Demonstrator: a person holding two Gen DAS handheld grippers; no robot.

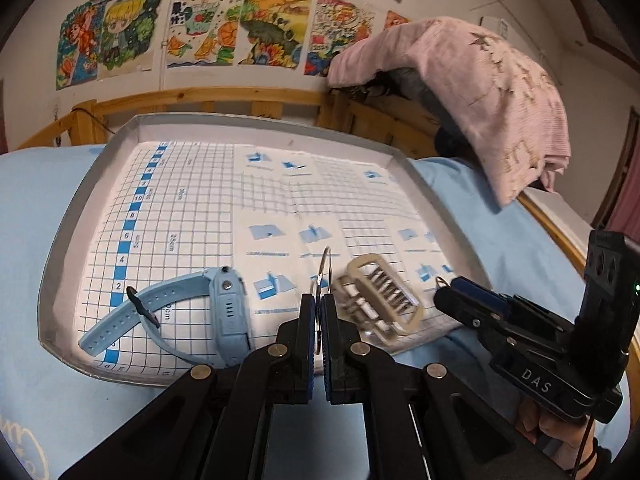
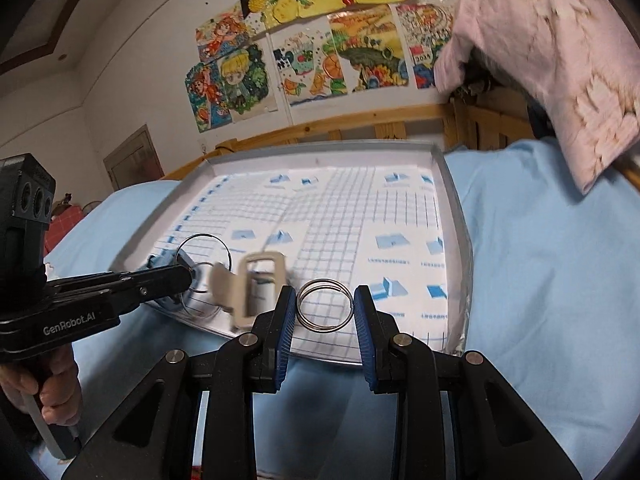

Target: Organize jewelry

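Observation:
My left gripper (image 1: 319, 300) is shut on a thin wire hoop (image 1: 325, 268), held edge-on above the tray's near edge. A blurred beige comb-like piece (image 1: 380, 296) sits just right of the hoop and seems to dangle from it. A light blue watch (image 1: 192, 312) lies on the tray at its near left. My right gripper (image 2: 325, 298) is shut on a small steel key ring (image 2: 325, 306) over the tray's near edge. In the right wrist view the left gripper (image 2: 188, 274) comes in from the left with the hoop (image 2: 204, 256) and the beige piece (image 2: 256, 288).
The shallow silver tray (image 1: 64, 240), lined with blue-gridded paper, rests on a light blue bed sheet (image 2: 540, 280). A pink cloth (image 1: 500, 92) drapes over the wooden bed rail at the back right. Drawings cover the wall behind. A hand (image 2: 56, 392) holds the left gripper's handle.

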